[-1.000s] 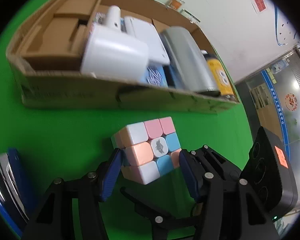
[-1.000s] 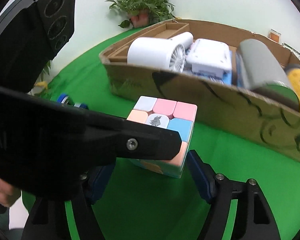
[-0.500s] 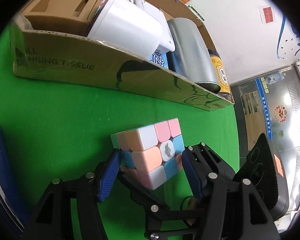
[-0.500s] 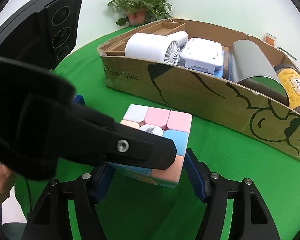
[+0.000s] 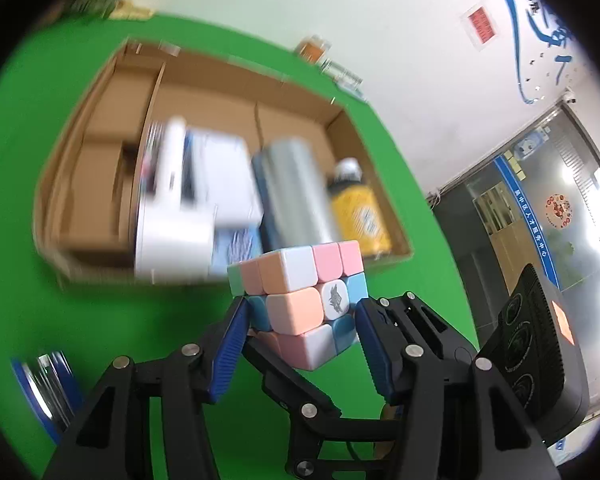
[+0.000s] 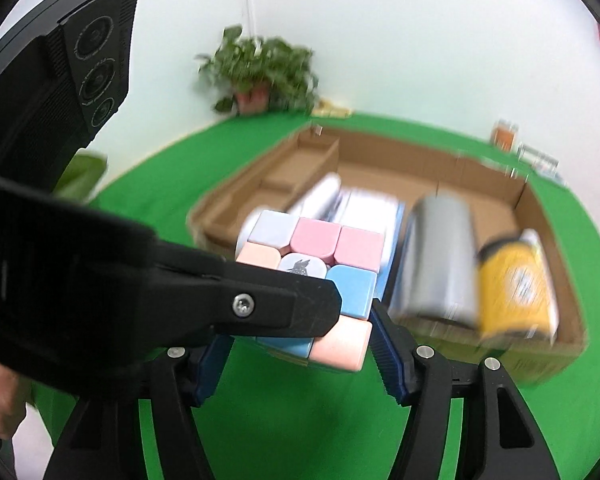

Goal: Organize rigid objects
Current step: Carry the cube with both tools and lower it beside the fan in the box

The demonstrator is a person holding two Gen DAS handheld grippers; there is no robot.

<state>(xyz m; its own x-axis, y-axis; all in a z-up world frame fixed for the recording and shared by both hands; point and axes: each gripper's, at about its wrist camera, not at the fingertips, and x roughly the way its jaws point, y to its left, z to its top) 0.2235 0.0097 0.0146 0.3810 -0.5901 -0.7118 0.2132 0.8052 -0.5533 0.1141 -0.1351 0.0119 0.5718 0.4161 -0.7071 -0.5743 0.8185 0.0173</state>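
Green desk (image 5: 100, 320) now lies well below you: since a second ago you've lifted the pastel puzzle cube (image 5: 300, 300) clear, both grippers' fingers having just narrowed onto it, left gripper (image 5: 300, 344) and right gripper (image 6: 300, 356) clamping together. Next, I'd judge, carry it over the cardboard box (image 6: 540, 208).

The cube (image 5: 300, 304) is smooth matt plastic in pastel tiles. The fingers (image 5: 228, 352) carry ribbed blue rubbery pads on matt black plastic. The box (image 5: 100, 184) is plain brown cardboard. Matt green cloth covers the worktop (image 5: 140, 344). The cylinder (image 5: 292, 192) looks like brushed grey metal.
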